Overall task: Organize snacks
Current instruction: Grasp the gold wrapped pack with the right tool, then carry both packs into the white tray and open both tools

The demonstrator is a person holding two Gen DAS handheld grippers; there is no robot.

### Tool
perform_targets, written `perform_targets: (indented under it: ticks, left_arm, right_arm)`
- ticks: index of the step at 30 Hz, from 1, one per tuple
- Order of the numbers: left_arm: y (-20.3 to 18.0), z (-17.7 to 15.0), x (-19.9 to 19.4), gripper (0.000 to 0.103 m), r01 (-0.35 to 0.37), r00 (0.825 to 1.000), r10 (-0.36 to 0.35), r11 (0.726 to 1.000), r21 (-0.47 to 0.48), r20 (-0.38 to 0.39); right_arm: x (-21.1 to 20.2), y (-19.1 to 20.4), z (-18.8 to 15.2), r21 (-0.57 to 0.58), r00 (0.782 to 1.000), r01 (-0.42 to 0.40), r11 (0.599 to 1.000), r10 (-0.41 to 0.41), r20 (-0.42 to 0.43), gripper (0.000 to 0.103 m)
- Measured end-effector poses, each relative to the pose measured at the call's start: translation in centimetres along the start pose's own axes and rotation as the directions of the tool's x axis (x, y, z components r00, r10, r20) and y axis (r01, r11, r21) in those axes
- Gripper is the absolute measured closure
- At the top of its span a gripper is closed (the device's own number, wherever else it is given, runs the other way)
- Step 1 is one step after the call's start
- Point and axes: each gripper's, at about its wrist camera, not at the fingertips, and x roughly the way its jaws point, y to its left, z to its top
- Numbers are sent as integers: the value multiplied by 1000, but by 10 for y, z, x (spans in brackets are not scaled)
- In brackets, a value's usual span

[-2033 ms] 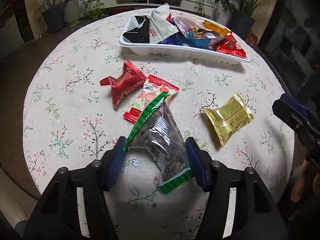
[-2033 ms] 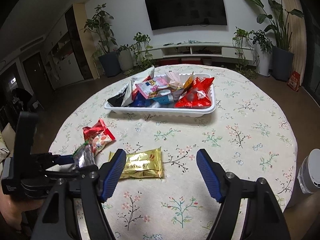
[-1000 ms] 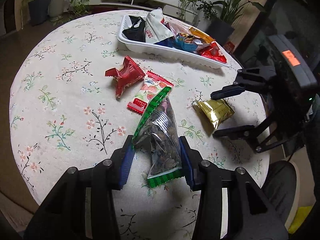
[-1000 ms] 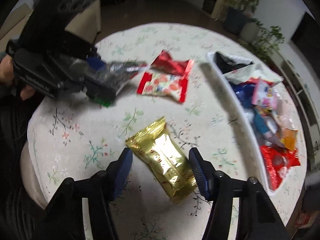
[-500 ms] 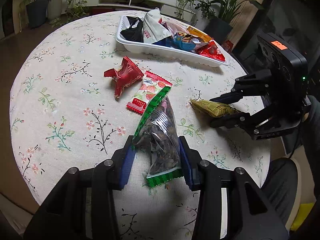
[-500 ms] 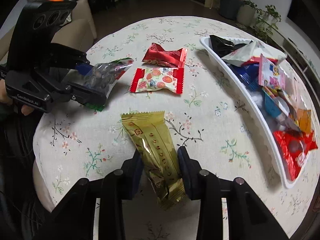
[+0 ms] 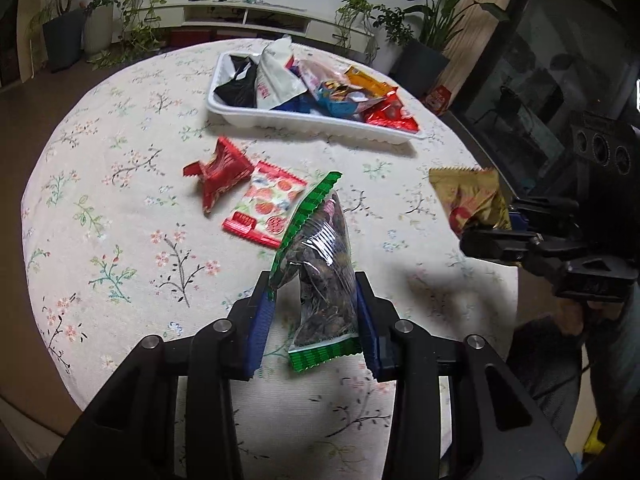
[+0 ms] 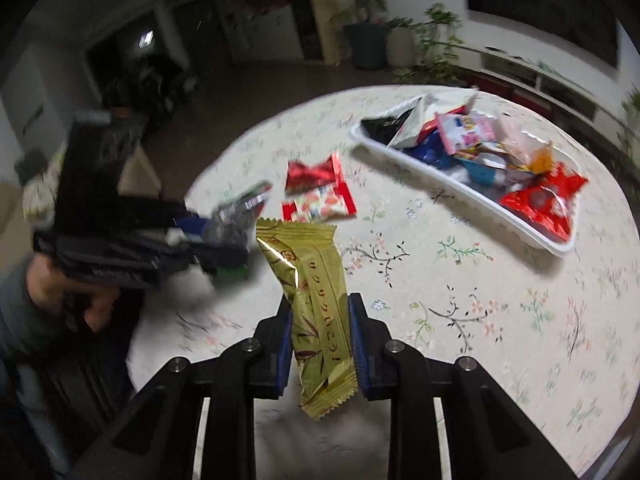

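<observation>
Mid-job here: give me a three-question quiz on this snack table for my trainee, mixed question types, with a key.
1. True or false: the left hand-held gripper is shut on the clear green-edged seed packet.
2. Which does the right hand-held gripper hold? A) the crinkled red foil packet B) the long gold foil packet C) the strawberry-print packet with red ends
3. Fill in: the white plastic tray of snacks lies beyond the ___ loose packets left lying on the floral tablecloth.

Key: 1 true; 2 B; 3 two.
</observation>
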Motion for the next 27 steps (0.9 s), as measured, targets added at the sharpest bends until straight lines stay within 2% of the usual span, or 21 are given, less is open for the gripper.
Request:
perform_targets:
  ticks: [2,4,8,12,15,20,23,27]
  left_arm:
    - [-6,3,-4,67,7,1000,-7,1000,9,7]
    - [-12,7,-7,67,26,1000,-26,1000,14,12]
    - [-27,26,-16,67,37,999,-39,998,53,36]
    - [-32,62,-21,67,43,997,-47,996,75,61]
    - [-33,100,-20,67,35,996,-42,995,90,80]
    - [-41,168,-11,67,9,994,-22,992,123,103]
    - [-46,201,12,67,-18,997,6,990,140,82]
    - [-45,228,55,67,-48,998,44,987,153,35]
  right_arm:
    - [-16,-3,-4,119,998,-21,993,13,68,76]
    - [-27,-4,-8,180,993,-33,983,13,115,76]
    - [-43,-11,-9,262,985,-8,965,-38,169,76]
    - [-65,-27,1,330,972,22,944,-97,212,76]
    - [-86,-44,18,380,957,35,924,-141,253,76]
    - [-103,-66,66,399,939,111,910,-228,258,76]
    - [-104,-78,94,403,930,148,903,-266,254,76]
    - [-90,-100,132,416,926,194,888,-306,222,76]
